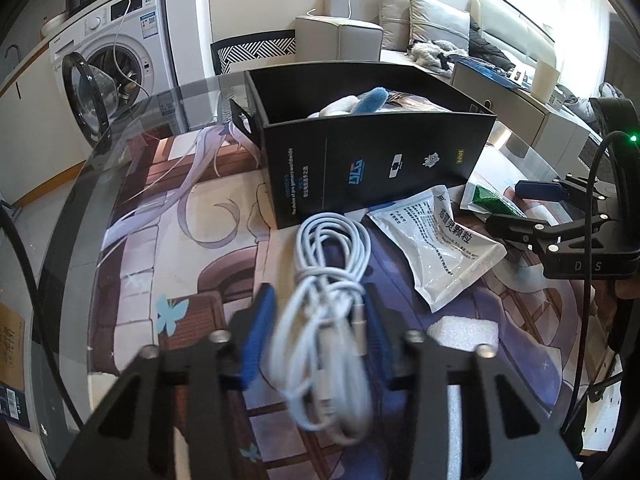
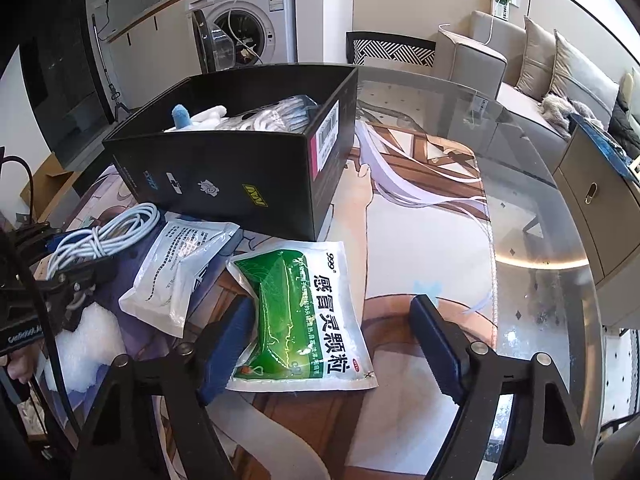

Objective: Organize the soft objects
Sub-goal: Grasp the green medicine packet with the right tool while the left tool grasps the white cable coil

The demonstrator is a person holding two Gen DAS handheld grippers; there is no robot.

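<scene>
Left wrist: left hand-held gripper (image 1: 320, 312) clamps white cable (image 1: 328, 280); right hand-held gripper (image 2: 332, 336) apart, black box (image 2: 240, 176) ahead.

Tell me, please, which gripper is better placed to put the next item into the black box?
Left. The left gripper is shut on the white cable, facing the box. The right gripper is open, empty, over the green packet on the table.

Home: sofa (image 2: 532, 60), washing machine (image 2: 244, 12).
</scene>
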